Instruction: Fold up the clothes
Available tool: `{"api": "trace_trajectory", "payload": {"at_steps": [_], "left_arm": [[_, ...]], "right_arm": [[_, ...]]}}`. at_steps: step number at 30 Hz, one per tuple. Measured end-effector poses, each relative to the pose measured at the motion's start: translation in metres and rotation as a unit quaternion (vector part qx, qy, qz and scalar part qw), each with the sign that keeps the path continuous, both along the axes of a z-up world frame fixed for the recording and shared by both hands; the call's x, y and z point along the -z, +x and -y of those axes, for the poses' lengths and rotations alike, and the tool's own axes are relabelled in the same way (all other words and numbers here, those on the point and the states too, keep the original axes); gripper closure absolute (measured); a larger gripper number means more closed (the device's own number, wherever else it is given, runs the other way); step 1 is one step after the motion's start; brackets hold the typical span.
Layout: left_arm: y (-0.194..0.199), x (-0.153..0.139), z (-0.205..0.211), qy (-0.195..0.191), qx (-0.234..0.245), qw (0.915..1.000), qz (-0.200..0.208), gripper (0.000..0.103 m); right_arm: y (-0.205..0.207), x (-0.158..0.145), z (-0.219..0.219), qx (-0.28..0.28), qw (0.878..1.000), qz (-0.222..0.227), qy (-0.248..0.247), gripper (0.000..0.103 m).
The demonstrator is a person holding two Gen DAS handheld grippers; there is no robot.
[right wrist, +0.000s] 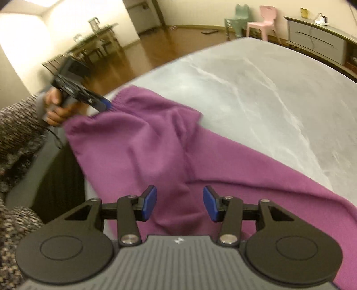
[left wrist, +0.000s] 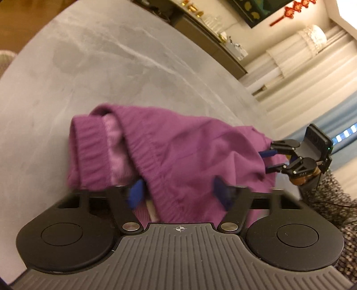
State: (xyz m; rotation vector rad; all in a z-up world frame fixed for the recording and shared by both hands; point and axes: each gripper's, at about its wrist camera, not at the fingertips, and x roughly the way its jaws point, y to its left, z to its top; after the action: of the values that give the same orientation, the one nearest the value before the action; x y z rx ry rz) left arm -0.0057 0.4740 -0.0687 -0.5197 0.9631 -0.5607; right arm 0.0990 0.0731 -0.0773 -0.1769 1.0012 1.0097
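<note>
A purple garment [left wrist: 178,142] with a ribbed elastic band lies bunched on the grey marbled table [left wrist: 111,67]. My left gripper [left wrist: 177,194] sits at its near edge. The blurred blue pads stand apart, and a fold of the band lies between them. From the right wrist view the left gripper [right wrist: 103,103] is at the far end of the garment [right wrist: 145,138], held by a hand. My right gripper [right wrist: 179,204] hovers over a ridge of cloth with its pads apart and touching nothing. In the left view the right gripper [left wrist: 266,161] straddles the cloth's right end.
The table [right wrist: 267,89] stretches bare beyond the garment, and its edge drops off at the left. A patterned sleeve [right wrist: 17,133] is beside that edge. Pink chair [right wrist: 265,20], green chair [right wrist: 239,17] and grey cabinet [right wrist: 316,40] stand far back. A sideboard [left wrist: 212,38] lies beyond the table.
</note>
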Motion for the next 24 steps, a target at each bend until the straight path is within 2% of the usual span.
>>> {"api": "trace_trajectory", "payload": {"at_steps": [1,2,4,5,6,9,10,13,14,16,18,20,21,22,23,24], "left_arm": [[0.001,-0.003,0.003,0.005,-0.002,1.0000,0.007,0.103],[-0.004,-0.014,-0.003,-0.010,-0.015,0.9991,0.037,0.103],[-0.017,-0.044,-0.022,-0.053,-0.051,0.9907,0.115,0.103],[-0.021,-0.052,-0.039,-0.069,-0.077,0.9852,0.137,0.103],[-0.020,-0.050,-0.057,-0.080,-0.104,0.9831,0.128,0.103],[-0.017,-0.031,-0.065,-0.026,-0.114,0.9903,0.075,0.103],[-0.017,-0.026,-0.062,-0.020,-0.110,0.9919,0.062,0.103],[-0.023,-0.017,-0.053,-0.027,-0.099,0.9935,0.049,0.101],[-0.026,-0.015,-0.049,-0.026,-0.095,0.9940,0.048,0.096],[-0.031,-0.013,-0.037,-0.022,-0.085,0.9950,0.047,0.062],[-0.037,-0.012,-0.023,-0.012,-0.072,0.9960,0.052,0.053],[-0.039,-0.011,-0.015,0.004,-0.065,0.9963,0.057,0.056],[-0.039,-0.010,-0.013,0.017,-0.066,0.9958,0.061,0.074],[-0.037,-0.010,-0.010,0.039,-0.076,0.9943,0.065,0.103],[-0.036,-0.011,-0.011,0.051,-0.089,0.9925,0.067,0.103],[-0.034,-0.013,-0.015,0.045,-0.108,0.9901,0.077,0.103]], "right_arm": [[-0.001,0.003,0.002,0.007,1.000,-0.004,-0.002,0.056],[-0.001,0.006,0.005,0.015,1.000,-0.007,-0.001,0.056],[0.000,0.006,0.013,0.034,0.999,-0.010,0.006,0.056],[0.002,0.005,0.019,0.047,0.999,-0.014,0.007,0.054],[0.005,0.005,0.026,0.060,0.998,-0.017,0.008,0.051],[0.012,0.010,0.037,0.083,0.996,-0.040,0.006,0.050],[0.014,0.012,0.039,0.091,0.995,-0.048,0.008,0.050],[0.023,0.019,0.040,0.129,0.987,-0.088,0.042,0.046],[0.027,0.022,0.038,0.145,0.982,-0.105,0.058,0.043],[0.036,0.029,0.032,0.172,0.972,-0.142,0.074,0.040],[0.043,0.031,0.026,0.182,0.967,-0.158,0.082,0.032],[0.048,0.029,0.017,0.184,0.966,-0.162,0.078,0.031],[0.050,0.028,0.011,0.183,0.968,-0.154,0.071,0.036],[0.052,0.028,0.004,0.182,0.971,-0.143,0.062,0.042],[0.054,0.028,-0.003,0.180,0.973,-0.133,0.054,0.067],[0.055,0.028,-0.008,0.179,0.975,-0.121,0.045,0.089]]}}
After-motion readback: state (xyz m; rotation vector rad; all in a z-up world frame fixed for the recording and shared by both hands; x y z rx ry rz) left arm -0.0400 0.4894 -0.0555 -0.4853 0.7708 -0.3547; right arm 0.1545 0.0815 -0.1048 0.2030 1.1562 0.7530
